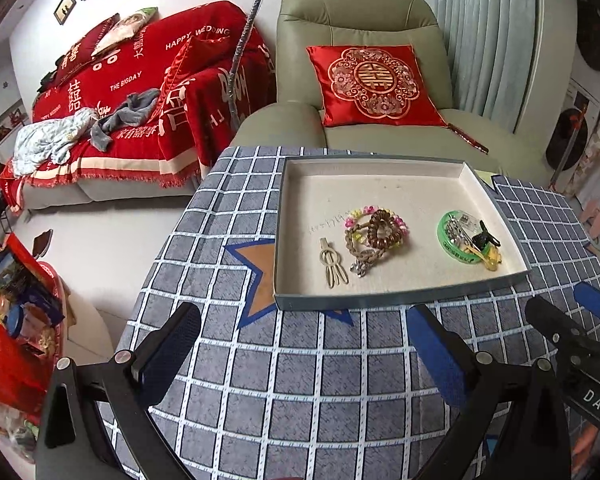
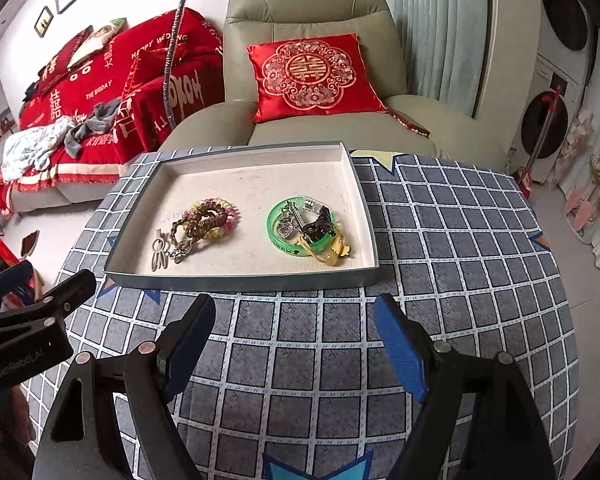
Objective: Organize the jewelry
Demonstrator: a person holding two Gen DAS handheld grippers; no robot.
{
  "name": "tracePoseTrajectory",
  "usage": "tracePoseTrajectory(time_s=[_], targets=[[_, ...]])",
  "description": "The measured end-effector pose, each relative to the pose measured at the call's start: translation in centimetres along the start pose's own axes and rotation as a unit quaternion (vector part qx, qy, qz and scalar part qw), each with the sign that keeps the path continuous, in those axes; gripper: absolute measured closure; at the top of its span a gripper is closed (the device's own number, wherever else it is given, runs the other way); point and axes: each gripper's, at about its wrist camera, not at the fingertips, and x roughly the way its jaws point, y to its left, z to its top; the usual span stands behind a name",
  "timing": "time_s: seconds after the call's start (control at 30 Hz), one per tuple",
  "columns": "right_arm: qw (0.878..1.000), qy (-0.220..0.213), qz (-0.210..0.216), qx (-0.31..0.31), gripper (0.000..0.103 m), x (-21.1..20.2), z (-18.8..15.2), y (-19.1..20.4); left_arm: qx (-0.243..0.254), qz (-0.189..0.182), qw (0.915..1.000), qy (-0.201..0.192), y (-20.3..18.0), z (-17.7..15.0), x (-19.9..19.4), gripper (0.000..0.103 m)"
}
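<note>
The jewelry sits inside the shallow tray (image 2: 364, 200) on the checked tablecloth (image 2: 440, 272) in two loose heaps — to the left a beige hair clip (image 1: 333, 267) just beside a tangle of braided cord, brown spiral tie and beaded bracelet (image 1: 376, 232); to the right a green bangle (image 2: 296, 228) with a black claw clip (image 2: 318, 228), a silver piece and a yellow piece piled on and against it. No item shows on the cloth outside the tray, so gathering looks done, though the heaps are still tangled and the far half of the tray is bare; separating them is probably what remains. The left gripper (image 1: 304, 344) and right gripper (image 2: 296, 340) both hang over the cloth on the near side of the tray, jaws wide apart and empty, close beside each other. Behind stand a green armchair (image 2: 300, 12) and a red-draped sofa (image 1: 132, 92) — nothing blocks the tray
</note>
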Motion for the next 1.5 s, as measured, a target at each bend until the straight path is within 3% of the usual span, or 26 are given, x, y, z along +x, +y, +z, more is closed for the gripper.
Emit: tracePoseTrajectory(time_s=[0.4, 1.5], targets=[[1.000, -0.028, -0.009, 0.000, 0.019, -1.7, -0.2, 0.4, -0.018, 0.002, 0.9998, 0.002, 0.9, -1.2, -0.7, 0.000], [0.999, -0.036, -0.007, 0.008, 0.019, -3.3, -0.5, 0.5, -0.005, 0.000, 1.0000, -0.006, 0.5, -1.8, -2.4, 0.000]])
